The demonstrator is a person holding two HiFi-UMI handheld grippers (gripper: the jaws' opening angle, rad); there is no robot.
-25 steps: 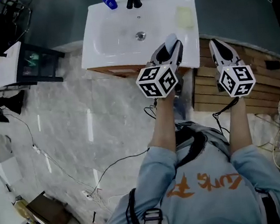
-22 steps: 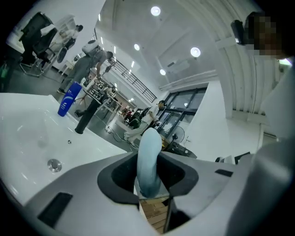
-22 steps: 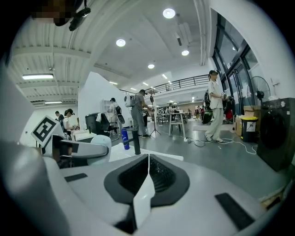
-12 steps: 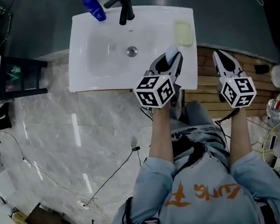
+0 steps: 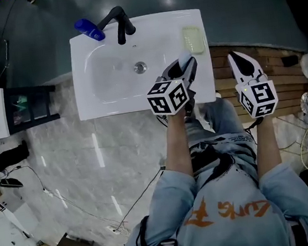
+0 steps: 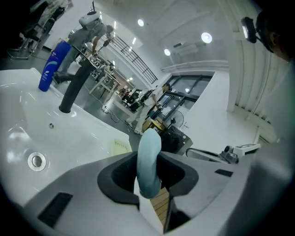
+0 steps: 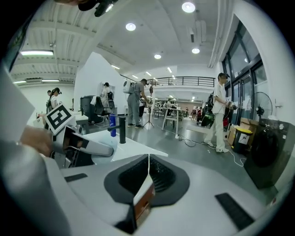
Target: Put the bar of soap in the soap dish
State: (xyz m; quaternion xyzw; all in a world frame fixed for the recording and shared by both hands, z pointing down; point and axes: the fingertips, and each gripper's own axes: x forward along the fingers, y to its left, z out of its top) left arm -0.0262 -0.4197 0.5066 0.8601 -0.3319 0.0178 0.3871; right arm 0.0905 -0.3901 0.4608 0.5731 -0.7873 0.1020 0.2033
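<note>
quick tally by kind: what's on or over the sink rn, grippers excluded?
faucet: 1
blue bottle: 1
soap dish: 1
bar of soap: 1
total: 4

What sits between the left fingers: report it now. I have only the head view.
Observer: In the left gripper view the left gripper is shut on the pale blue soap bar, which stands on edge between its fingers.
Operator: Give me the right gripper.
Observer: The right gripper view shows the right gripper with its fingers closed together and nothing between them.
Operator: Report what lies past the sink.
Observer: In the right gripper view several people stand on the open floor beyond the sink.
</note>
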